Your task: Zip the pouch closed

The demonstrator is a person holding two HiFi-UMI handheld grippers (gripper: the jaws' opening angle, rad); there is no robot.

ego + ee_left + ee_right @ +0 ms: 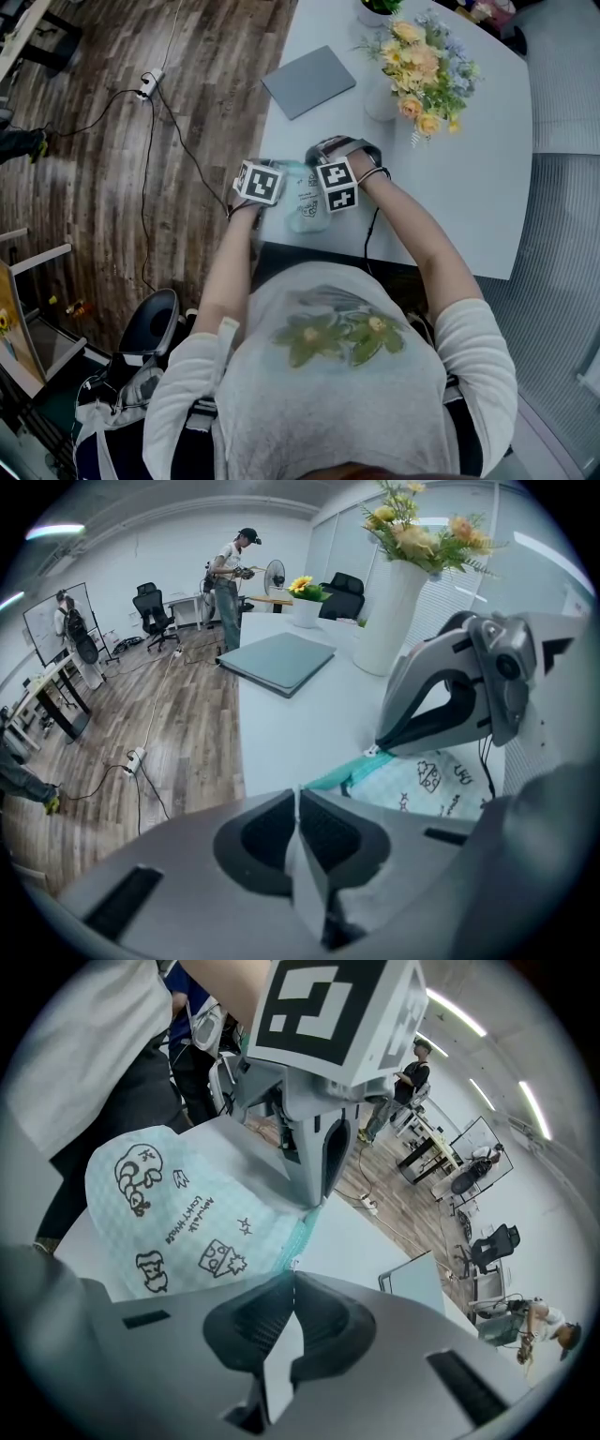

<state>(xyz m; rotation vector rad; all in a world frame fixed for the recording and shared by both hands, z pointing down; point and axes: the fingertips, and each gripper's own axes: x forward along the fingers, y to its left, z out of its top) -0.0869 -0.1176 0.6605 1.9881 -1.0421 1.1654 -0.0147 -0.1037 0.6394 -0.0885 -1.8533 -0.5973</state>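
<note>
Mint checked cloth: pouch (307,202) flat at near edge of table (450,159), between both grippers. Left gripper (298,794) pinched shut on left end of teal zip (302,1232), likely to anchor cloth against the tug. Right gripper (291,1277) clamped tight, seemingly on small white pull (372,752). Both angled steeply down, tips facing along zip. Teeth too small to read as open or closed.

flat grey slab (308,81) and flower vase (382,98) on the white table (469,187), power strip (150,82) on wood floor (84,197).
</note>
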